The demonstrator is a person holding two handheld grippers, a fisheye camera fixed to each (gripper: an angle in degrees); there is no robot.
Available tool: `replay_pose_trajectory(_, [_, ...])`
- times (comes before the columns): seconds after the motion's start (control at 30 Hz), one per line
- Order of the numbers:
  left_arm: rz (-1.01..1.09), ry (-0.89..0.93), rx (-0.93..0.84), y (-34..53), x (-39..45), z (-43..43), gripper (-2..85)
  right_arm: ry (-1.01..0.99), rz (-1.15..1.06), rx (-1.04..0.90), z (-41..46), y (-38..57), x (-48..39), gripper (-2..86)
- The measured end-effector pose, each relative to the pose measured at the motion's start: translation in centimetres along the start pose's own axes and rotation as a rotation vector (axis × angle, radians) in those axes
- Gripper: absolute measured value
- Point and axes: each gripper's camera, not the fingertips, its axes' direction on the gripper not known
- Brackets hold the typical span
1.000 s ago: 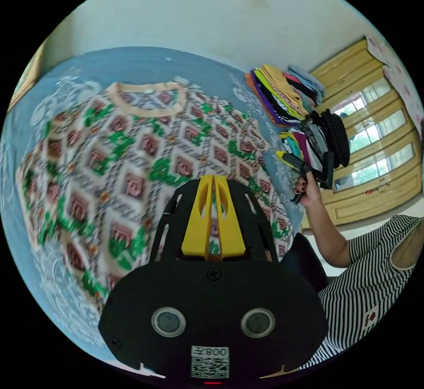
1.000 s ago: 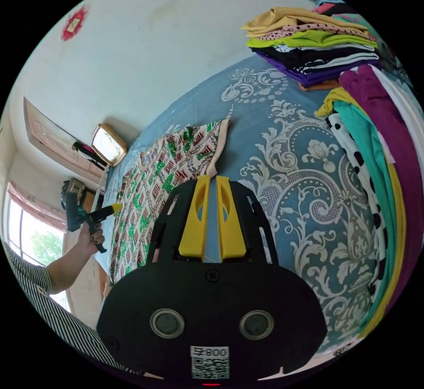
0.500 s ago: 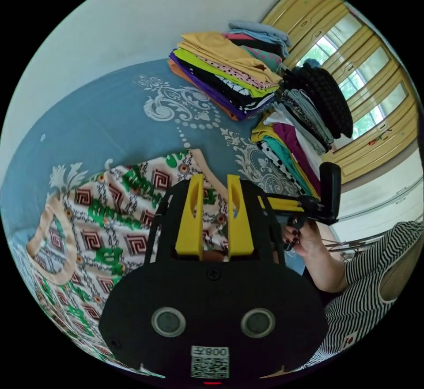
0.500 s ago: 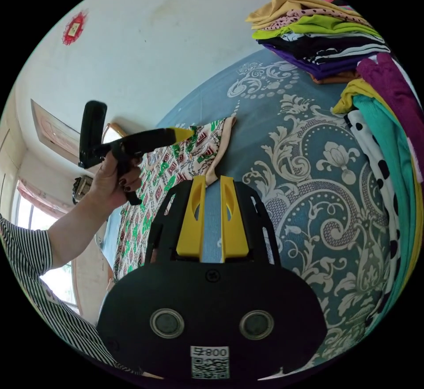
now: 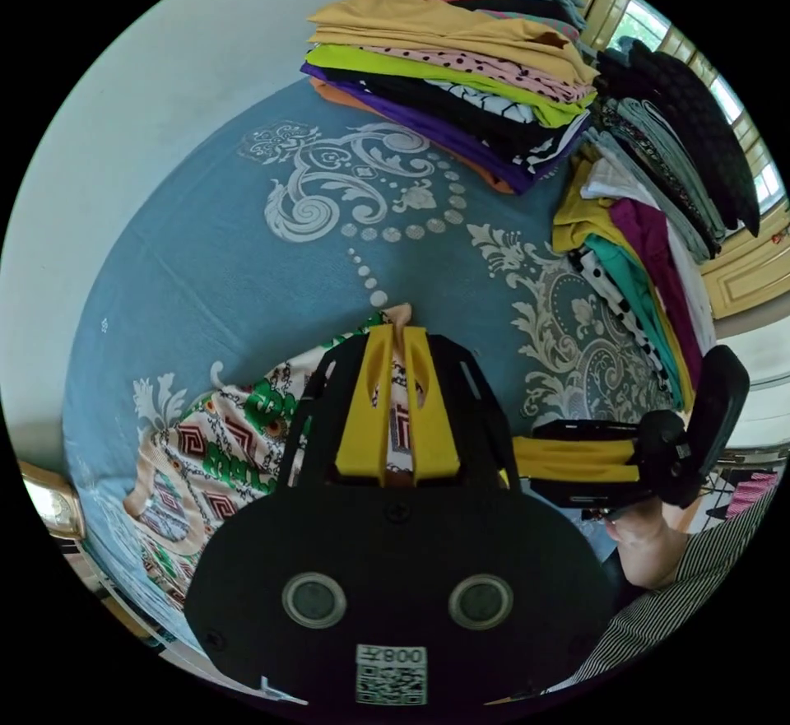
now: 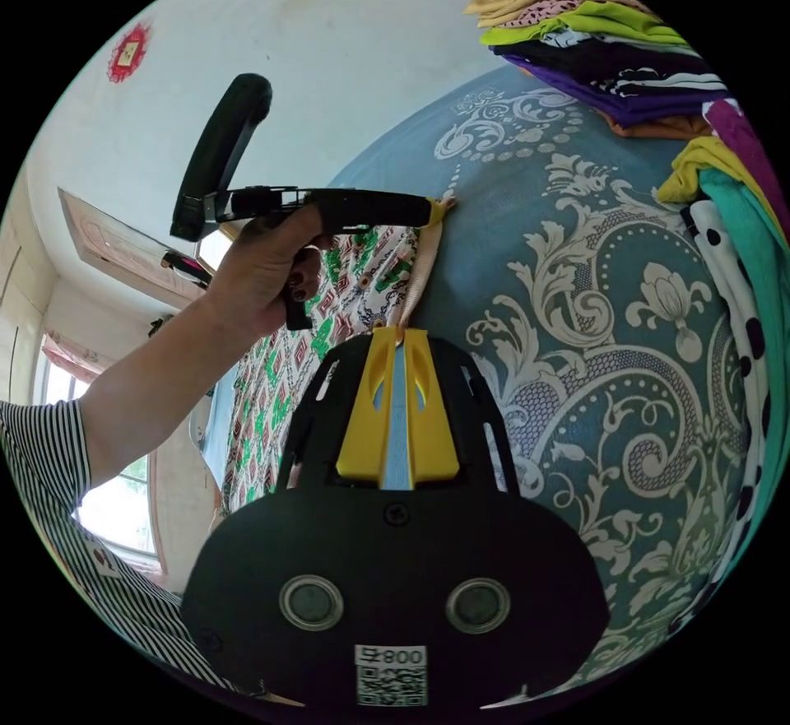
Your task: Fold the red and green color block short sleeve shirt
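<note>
The shirt [image 5: 230, 445], patterned in red, green and white with peach trim, lies flat on the blue bedspread [image 5: 247, 264]. In the left gripper view my left gripper [image 5: 397, 332] is shut on the sleeve's far corner, and patterned cloth shows between its jaws. My right gripper [image 5: 527, 462] comes in from the right, held in a hand. In the right gripper view my right gripper [image 6: 398, 334] pinches the near end of the peach sleeve hem [image 6: 424, 264]. The left gripper [image 6: 440, 211] holds the hem's other end. The shirt [image 6: 362, 264] stretches off to the left behind it.
Two stacks of folded clothes [image 5: 461, 83] [image 5: 642, 264] stand on the bed past the sleeve, also clothes [image 6: 609, 58] at the top right. A white wall [image 6: 329, 34] runs behind the bed. The person's arm and striped top [image 6: 49, 462] are at the left.
My left gripper went from above the shirt's body to the sleeve corner. Both pairs of jaws opened half a second ago and have now narrowed onto the sleeve hem.
</note>
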Motion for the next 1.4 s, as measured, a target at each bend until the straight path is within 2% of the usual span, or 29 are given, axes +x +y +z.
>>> replay_pose_trajectory(0.3, [-0.131,0.145,0.142,-0.1,-3.6,0.3,1.9,-0.020,-0.025,0.023,2.2,-1.1,-2.3,0.5])
replay_pose_trajectory(0.53, [-0.340,0.419,0.296,4.3,-11.4,0.1,1.9,-0.114,-0.178,0.083,2.4,-2.5,-7.0,0.3])
replay_pose_trajectory(0.67, [-0.461,0.528,0.349,8.0,-15.6,1.7,2.2,-0.135,-0.281,0.036,4.2,-3.5,-10.5,0.4])
replay_pose_trajectory(0.77, [-0.514,0.561,0.319,9.7,-17.7,3.7,2.8,-0.117,-0.313,-0.045,6.5,-4.3,-12.2,0.4])
replay_pose_trajectory(1.1, [-0.591,0.534,0.310,12.4,-21.3,5.7,6.9,-0.095,-0.371,-0.160,9.8,-6.7,-15.8,0.5])
replay_pose_trajectory(1.27, [-0.414,0.396,0.302,10.7,-18.7,3.8,7.1,-0.067,-0.394,-0.196,10.7,-7.8,-17.4,0.6])
replay_pose_trajectory(1.4, [-0.323,0.389,0.259,9.3,-16.6,4.1,7.0,-0.069,-0.392,-0.215,11.2,-8.7,-18.1,0.6])
